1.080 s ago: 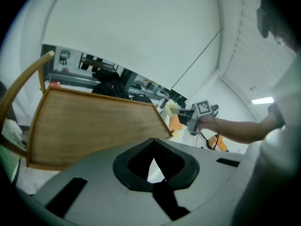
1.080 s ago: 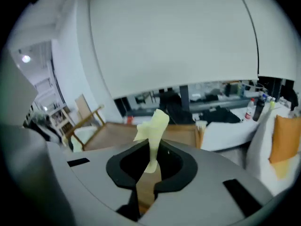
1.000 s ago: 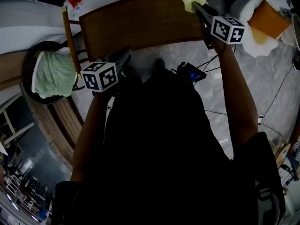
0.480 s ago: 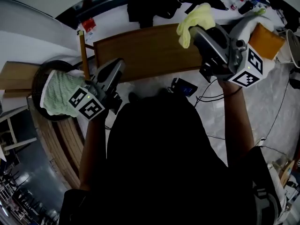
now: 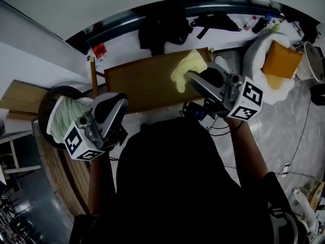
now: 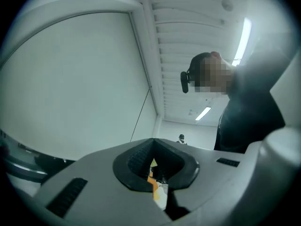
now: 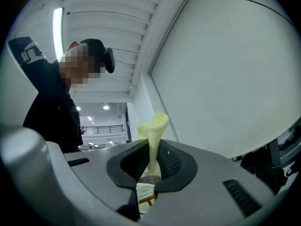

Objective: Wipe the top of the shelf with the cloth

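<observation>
**Cloth held clear of shelf, wiping not in hand**

The yellow cloth (image 5: 188, 69) is pinched in the right tool (image 7: 150, 159), whose jaws are clenched on a twisted fold of it. The loose end stands up past the tips. From the head view the cloth shows over the right end of the wooden shelf (image 5: 142, 83), but it looks raised off the board, not pressed to it. The right gripper view points up at wall and ceiling, not down at wood.

The left tool (image 6: 153, 164) is held near the person, off the shelf's near left corner. Its jaws are drawn together with only a slit between them and nothing gripped.

The shelf top is bare and shows no clear streak or mark, so how much has been wiped cannot be judged. At this moment no wiping stroke appears to be under way.

Left of the shelf a round basket (image 5: 46, 101) holds a green towel (image 5: 63, 117). To the right an orange cushion (image 5: 277, 61) lies on white bedding, and dark clothes (image 5: 161, 29) lie on the floor beyond.
</observation>
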The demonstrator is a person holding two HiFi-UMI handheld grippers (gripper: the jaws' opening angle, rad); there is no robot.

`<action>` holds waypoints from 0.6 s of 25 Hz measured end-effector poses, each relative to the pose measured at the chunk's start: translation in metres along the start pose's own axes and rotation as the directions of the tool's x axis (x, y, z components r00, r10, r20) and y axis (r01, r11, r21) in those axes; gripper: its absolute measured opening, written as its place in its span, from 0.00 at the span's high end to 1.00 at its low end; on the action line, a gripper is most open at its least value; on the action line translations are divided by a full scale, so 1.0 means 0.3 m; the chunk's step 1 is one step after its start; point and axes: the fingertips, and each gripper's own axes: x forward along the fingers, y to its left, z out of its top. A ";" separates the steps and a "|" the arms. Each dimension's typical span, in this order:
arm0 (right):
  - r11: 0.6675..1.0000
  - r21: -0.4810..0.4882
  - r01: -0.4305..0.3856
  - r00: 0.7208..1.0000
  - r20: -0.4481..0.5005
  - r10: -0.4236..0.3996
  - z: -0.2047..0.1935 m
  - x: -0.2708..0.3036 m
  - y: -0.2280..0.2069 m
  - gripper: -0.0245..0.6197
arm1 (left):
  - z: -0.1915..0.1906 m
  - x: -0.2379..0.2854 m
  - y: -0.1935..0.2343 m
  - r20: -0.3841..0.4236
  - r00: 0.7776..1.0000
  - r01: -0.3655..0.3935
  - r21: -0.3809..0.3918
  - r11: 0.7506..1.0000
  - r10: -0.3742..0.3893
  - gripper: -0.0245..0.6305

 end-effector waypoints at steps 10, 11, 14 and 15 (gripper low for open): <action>0.977 0.075 -0.200 0.979 -0.021 0.202 -0.052 -0.043 0.112 0.89 | -0.181 0.081 -0.069 -0.158 0.987 -0.030 -0.014 0.999 0.028 0.95; 0.972 0.087 -0.219 0.975 -0.025 0.222 -0.062 -0.045 0.121 0.89 | -0.195 0.084 -0.071 -0.166 0.986 -0.037 -0.024 0.999 0.033 0.95; 0.962 0.127 -0.244 0.970 0.042 0.240 -0.052 -0.067 0.122 0.89 | -0.228 0.085 -0.087 -0.186 0.981 -0.062 -0.050 0.997 0.051 0.95; 0.957 0.146 -0.249 0.968 0.083 0.239 -0.038 -0.080 0.115 0.89 | -0.236 0.083 -0.093 -0.192 0.980 -0.069 -0.058 0.996 0.057 0.95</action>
